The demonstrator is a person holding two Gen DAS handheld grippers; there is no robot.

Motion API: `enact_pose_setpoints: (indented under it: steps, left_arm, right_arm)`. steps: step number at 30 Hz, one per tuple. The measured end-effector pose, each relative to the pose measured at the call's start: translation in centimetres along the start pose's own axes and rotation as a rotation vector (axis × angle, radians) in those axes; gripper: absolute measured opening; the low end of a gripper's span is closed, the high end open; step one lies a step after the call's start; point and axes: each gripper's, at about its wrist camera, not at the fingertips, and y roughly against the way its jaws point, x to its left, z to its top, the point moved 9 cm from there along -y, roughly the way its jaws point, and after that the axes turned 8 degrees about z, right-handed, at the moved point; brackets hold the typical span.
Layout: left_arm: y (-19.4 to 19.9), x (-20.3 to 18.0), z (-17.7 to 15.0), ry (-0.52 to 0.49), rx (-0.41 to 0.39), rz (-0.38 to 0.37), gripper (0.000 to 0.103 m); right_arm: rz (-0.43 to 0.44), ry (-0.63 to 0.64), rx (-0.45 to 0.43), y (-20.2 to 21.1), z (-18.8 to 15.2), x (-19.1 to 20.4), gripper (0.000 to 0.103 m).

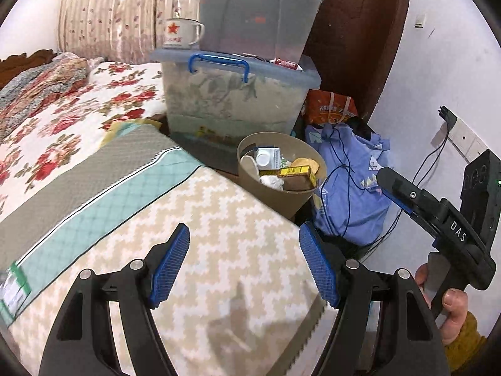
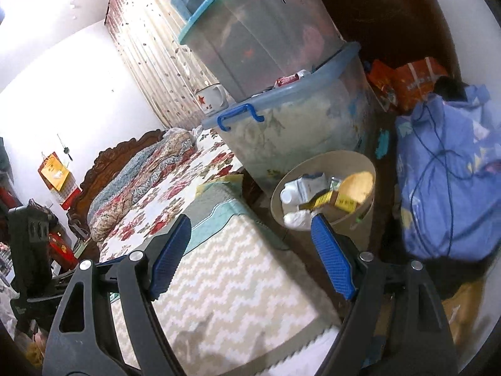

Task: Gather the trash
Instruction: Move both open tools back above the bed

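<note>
Your way to the bin (image 1: 281,185) lies open from above: its mouth faces up with nothing over it, though cartons (image 1: 296,172) and crumpled paper already fill much of it. On its far side the stacked storage boxes (image 1: 238,94) rise like a wall, just beside the rim. To its right the blue bag (image 1: 350,188) presses close, with a dark cord (image 1: 341,169) draped across it. On the near left, the bed (image 1: 194,250) corner with the zigzag blanket juts up against the bin. Your right hand-held gripper (image 1: 394,188) hangs over the bag, jaws together, near the bin's right.
</note>
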Motion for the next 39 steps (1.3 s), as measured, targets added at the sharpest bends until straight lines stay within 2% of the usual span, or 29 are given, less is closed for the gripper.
enact_pose_setpoints:
  steps: [7,19,29,39]
  left_arm:
    - [3.9,2.5,-2.3,0.02,-0.045,0.039,0.069]
    - [8.6,5.8,-4.4,0.033,-0.114,0.11,0.07]
    - [10.5,7.3,-5.2,0.05,-0.145,0.143,0.074]
    - [11.1,7.7,-5.6,0.045,-0.154,0.17,0.075]
  right_arm:
    - [-0.005,0.011,0.012,2.2,-2.5,3.9,0.079]
    - [-0.003,-0.023,0.013,4.1,-4.6,6.7,0.081]
    - [0.009,0.0,0.009,4.5,-5.4,9.2,0.087]
    - [0.006,-0.024,0.018,4.5,-6.1,9.8,0.091]
